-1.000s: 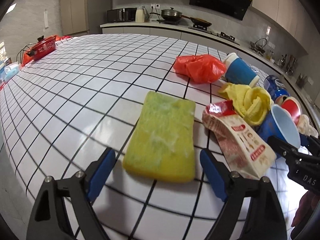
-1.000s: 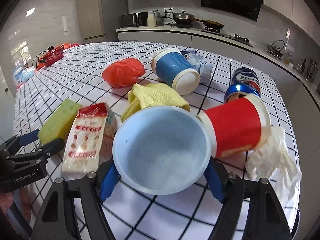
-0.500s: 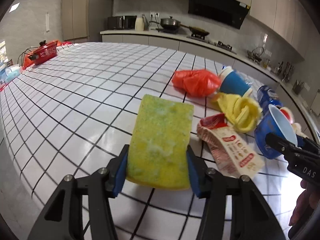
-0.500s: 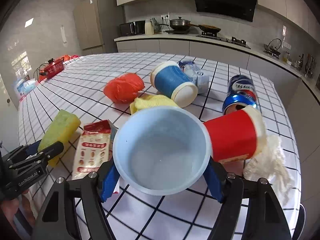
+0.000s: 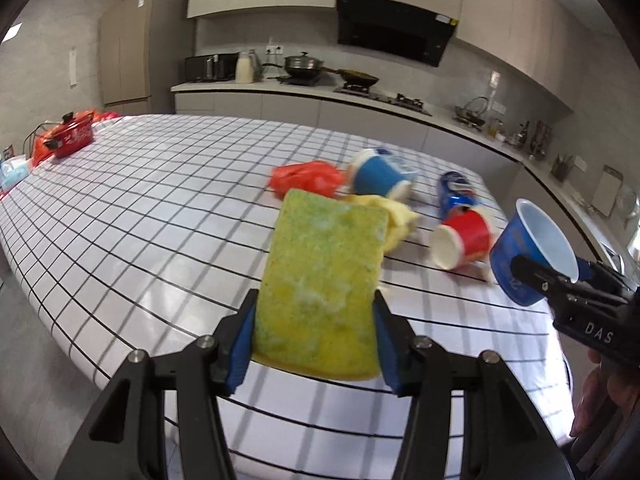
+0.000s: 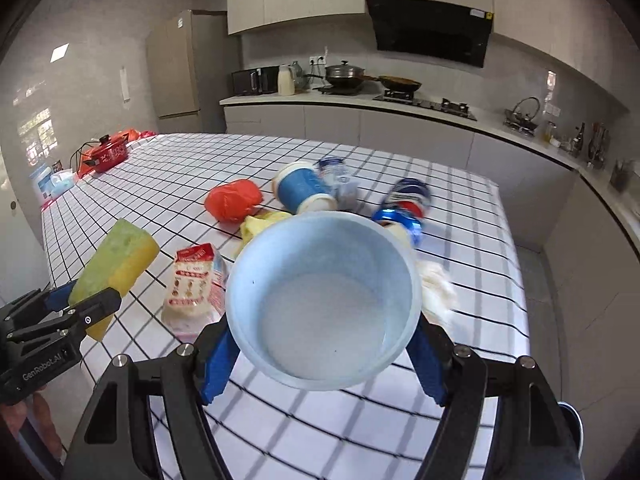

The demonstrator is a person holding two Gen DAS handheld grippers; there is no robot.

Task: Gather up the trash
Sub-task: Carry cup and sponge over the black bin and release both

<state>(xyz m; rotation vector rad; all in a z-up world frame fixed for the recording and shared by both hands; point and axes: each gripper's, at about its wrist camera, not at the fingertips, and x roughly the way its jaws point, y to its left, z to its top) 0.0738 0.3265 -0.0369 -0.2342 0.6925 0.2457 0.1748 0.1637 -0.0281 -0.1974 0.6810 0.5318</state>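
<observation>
My left gripper [image 5: 314, 340] is shut on a yellow-green sponge [image 5: 324, 280] and holds it above the checked table [image 5: 160, 208]. My right gripper [image 6: 322, 352] is shut on a blue paper cup [image 6: 324, 300], mouth toward the camera, also held above the table. The cup shows in the left wrist view [image 5: 532, 252] and the sponge in the right wrist view [image 6: 116, 264]. On the table lie a red plastic bag [image 6: 234, 200], a yellow cloth [image 5: 396, 212], a red cup [image 5: 462, 238], a blue-and-white cup [image 6: 306, 192], a blue can [image 6: 404, 206], a snack packet [image 6: 196, 284] and white tissue [image 6: 436, 284].
A red pot [image 5: 72, 138] stands at the table's far left corner. A kitchen counter with a stove, pans [image 6: 344, 74] and a kettle runs along the back wall. The table's right edge drops to the floor [image 6: 536, 280].
My left gripper closed on the sponge and lifted it off the table. My right gripper lifted the blue cup. Both pulled up and back from the trash pile.
</observation>
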